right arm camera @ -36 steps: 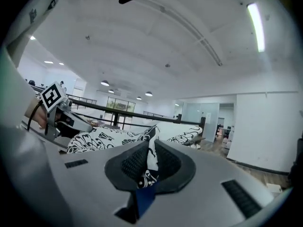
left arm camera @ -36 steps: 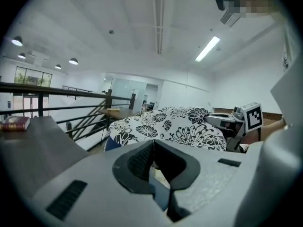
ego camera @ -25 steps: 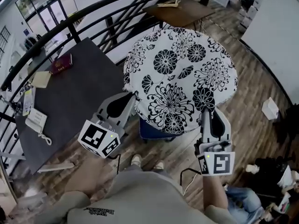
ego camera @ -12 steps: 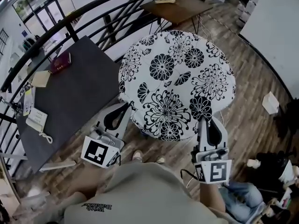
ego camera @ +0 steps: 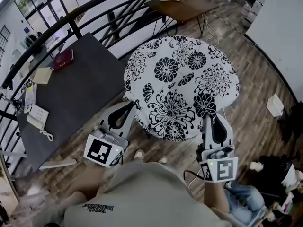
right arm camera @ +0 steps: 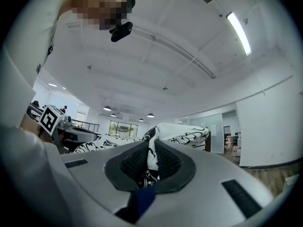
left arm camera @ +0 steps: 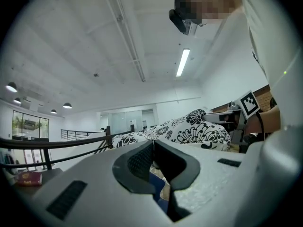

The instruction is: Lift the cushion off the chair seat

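Note:
The round white cushion (ego camera: pixel 182 86) with black flower print hangs between my two grippers, held over the chair. A sliver of the blue seat (ego camera: pixel 146 131) shows under its near edge. My left gripper (ego camera: pixel 129 107) is at the cushion's left rim, its jaws closed with the tips together on the edge. In the left gripper view the cushion (left arm camera: pixel 194 129) lies just past the closed tips (left arm camera: pixel 152 144). My right gripper (ego camera: pixel 209 118) is shut on the near right rim. In the right gripper view a fold of the printed fabric (right arm camera: pixel 152 162) is pinched between the pads.
A dark grey table (ego camera: pixel 80 93) stands to the left with a red book (ego camera: pixel 62 59), a note pad (ego camera: pixel 41 75) and a phone (ego camera: pixel 37 119). Behind runs a black railing (ego camera: pixel 94 13), with a wooden table (ego camera: pixel 182 6) beyond. A white box (ego camera: pixel 274 105) lies on the floor at right.
Both grippers keep their hold and stay nearly in place. The cushion has swayed slightly, and less of the blue seat shows under it. The left gripper has rolled a little.

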### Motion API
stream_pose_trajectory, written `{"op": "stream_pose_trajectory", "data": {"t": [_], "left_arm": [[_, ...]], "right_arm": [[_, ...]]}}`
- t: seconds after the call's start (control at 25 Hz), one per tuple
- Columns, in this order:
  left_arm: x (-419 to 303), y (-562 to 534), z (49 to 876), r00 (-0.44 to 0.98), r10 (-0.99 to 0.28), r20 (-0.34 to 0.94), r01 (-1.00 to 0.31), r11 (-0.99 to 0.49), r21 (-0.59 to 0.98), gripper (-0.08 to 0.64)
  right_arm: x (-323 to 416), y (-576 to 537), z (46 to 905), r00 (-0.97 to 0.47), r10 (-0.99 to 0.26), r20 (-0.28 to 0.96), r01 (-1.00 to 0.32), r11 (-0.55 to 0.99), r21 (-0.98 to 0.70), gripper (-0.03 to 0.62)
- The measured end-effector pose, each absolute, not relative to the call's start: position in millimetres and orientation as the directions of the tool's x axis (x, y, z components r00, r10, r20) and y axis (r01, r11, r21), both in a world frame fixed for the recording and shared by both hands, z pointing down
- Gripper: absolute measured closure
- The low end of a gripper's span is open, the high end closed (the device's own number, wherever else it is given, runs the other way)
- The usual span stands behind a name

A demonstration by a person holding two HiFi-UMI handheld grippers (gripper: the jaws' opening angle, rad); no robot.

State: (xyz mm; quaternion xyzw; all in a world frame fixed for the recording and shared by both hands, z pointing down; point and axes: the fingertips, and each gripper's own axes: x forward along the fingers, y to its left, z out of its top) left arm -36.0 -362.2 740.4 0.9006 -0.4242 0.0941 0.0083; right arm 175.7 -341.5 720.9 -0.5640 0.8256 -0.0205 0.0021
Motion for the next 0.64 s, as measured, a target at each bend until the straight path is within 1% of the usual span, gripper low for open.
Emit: {"op": "stream_pose_trajectory", "data": {"t": [0.44, 0.64], "left_arm": [[-37, -367, 730, 0.618, -0.766, 0.179, -0.774, -0.633, -0.035, 0.548], [-41, -368, 726, 0.629, -0.760, 0.161, -0.767, -0.641, -0.029, 0.548]], "right_arm": [[174, -346, 711, -0.389, -0.919, 0.061, -0.921, 0.385, -0.067, 0.566], [169, -350, 695, -0.415, -0.909, 0.039, -0.906, 0.408, -0.114, 0.566]]}}
